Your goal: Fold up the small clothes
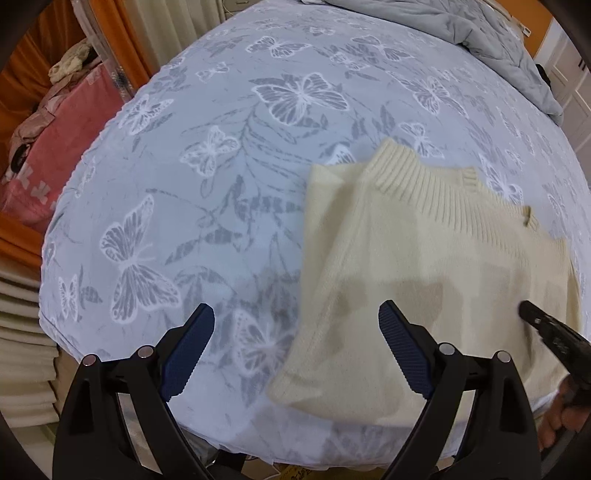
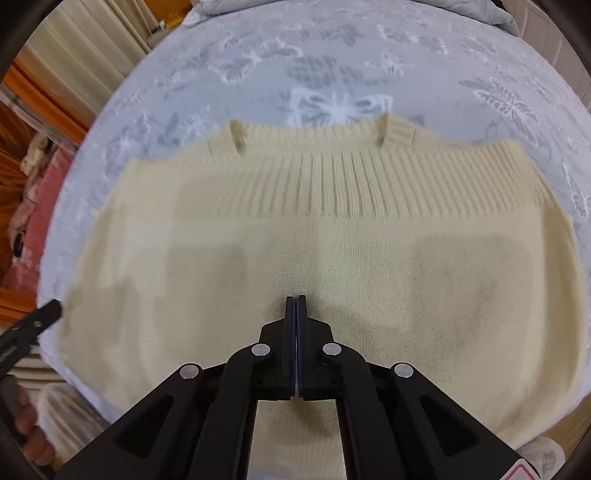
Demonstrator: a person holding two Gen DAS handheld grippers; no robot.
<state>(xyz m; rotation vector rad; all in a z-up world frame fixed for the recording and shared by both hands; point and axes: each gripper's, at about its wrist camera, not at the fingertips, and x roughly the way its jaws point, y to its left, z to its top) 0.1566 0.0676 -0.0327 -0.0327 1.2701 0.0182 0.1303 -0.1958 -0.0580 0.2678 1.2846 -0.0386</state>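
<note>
A cream knit sweater [image 2: 332, 243] lies folded flat on the bed, its ribbed band [image 2: 369, 181] on the far side. In the left wrist view the same sweater [image 1: 424, 258] fills the right half. My left gripper [image 1: 295, 332] hovers over the sweater's left edge with its blue-padded jaws wide apart and nothing between them. My right gripper [image 2: 296, 301] is above the middle of the sweater, its jaws pressed together with no cloth pinched between them. The right gripper's tip [image 1: 532, 314] shows at the right edge of the left wrist view. The left gripper's finger [image 2: 48, 310] appears at the left of the right wrist view.
The bed carries a pale blue sheet with white butterflies [image 1: 229, 155]. A grey quilt [image 1: 491, 40] is bunched at the far right corner. Beside the bed on the left are pink bedding [image 1: 55, 155] and an orange curtain [image 1: 48, 33]. A hand [image 2: 29, 439] holds the left gripper.
</note>
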